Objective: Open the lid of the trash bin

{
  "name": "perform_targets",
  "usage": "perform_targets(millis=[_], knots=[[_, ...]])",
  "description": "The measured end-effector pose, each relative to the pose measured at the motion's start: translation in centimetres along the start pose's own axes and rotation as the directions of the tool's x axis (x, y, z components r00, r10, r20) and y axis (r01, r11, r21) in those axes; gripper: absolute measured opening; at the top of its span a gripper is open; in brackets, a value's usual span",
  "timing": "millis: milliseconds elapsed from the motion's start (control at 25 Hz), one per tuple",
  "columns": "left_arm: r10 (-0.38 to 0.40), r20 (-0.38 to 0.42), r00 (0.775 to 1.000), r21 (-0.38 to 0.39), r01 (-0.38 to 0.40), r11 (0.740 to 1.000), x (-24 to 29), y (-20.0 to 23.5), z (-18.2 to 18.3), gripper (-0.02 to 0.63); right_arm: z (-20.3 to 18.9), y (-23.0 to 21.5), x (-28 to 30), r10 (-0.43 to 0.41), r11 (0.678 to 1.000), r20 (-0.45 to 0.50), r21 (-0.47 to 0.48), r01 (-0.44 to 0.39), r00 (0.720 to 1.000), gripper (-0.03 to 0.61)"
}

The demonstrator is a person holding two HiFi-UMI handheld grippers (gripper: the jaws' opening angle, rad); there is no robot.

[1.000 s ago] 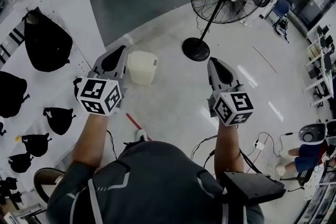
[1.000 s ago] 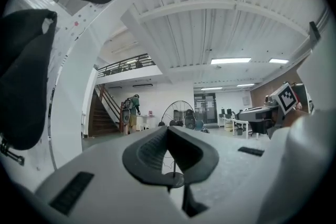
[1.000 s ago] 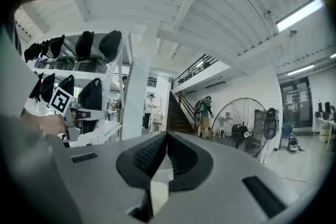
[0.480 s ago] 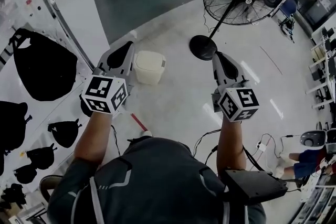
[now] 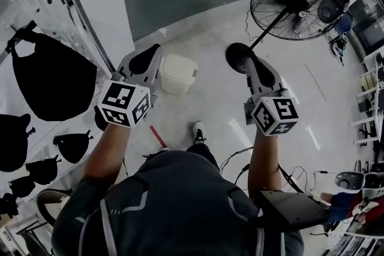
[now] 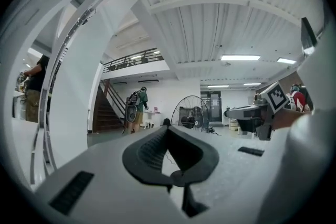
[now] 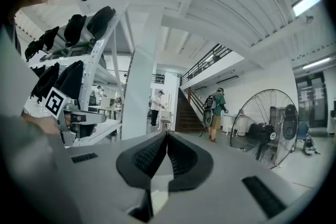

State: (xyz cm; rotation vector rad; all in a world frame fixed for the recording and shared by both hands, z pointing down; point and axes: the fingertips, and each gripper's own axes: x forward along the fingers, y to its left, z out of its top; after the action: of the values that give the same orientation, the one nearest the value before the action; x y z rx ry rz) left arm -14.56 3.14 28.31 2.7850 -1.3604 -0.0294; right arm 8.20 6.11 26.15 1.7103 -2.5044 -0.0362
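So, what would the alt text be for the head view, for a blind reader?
From above: a person holds a left gripper and right gripper out in front, both shut and empty. A cream trash bin, lid closed, stands on the pale floor, just right of the left gripper's tip; a big standing fan is beyond the right.

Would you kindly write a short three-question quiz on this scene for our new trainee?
1. True or false: the lid of the trash bin is already open.
2. The jaws of the left hand-held gripper are: A) wide apart; B) together on nothing; C) clamped on the lid.
3. Fill in: in the head view, the pedestal ___ stands on the floor to the right of the bin.
Key: 1 false; 2 B; 3 fan.
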Motion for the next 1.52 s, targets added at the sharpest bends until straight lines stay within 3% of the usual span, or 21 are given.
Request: perform_targets(millis=[320, 840, 1040, 1320, 1520], knots=[[0.114, 0.002, 0.994, 0.009, -0.114, 0.993, 3.7, 3.1, -0.6, 0.009, -0.4, -3.0, 8.1, 0.114, 0.994, 0.046, -0.003, -0.114, 0.992, 0.026], [0.32, -0.039, 0.947, 0.021, -0.32, 0.947, 12.8, 6.4, -1.0, 0.009, -1.3, -11.4, 19.3, 0.29, 0.957, 0.059, -0.033, -0.289, 0.955, 0.026], [0.349, -0.071, 0.934, 0.012, -0.349, 0.937, 17.0, 6.6, -2.1, 0.009, -1.9, -14.8, 22.0, 0.348, 0.937, 0.095, -0.018, -0.348, 0.933, 0.026], [0.436, -0.09, 0.896, 0.01, -0.437, 0.9, 20.3, 7.6, -2.2, 0.009, -2.1, -17.7, 25.1, 0.43, 0.902, 0.109, -0.008, -0.431, 0.896, 0.026], [0.406, -0.145, 0.902, 0.016, -0.409, 0.913, 21.9, 8.2, -4.5, 0.009, -4.2, -18.2, 27.7, 0.442, 0.894, 0.103, 0.031, -0.447, 0.891, 0.026]])
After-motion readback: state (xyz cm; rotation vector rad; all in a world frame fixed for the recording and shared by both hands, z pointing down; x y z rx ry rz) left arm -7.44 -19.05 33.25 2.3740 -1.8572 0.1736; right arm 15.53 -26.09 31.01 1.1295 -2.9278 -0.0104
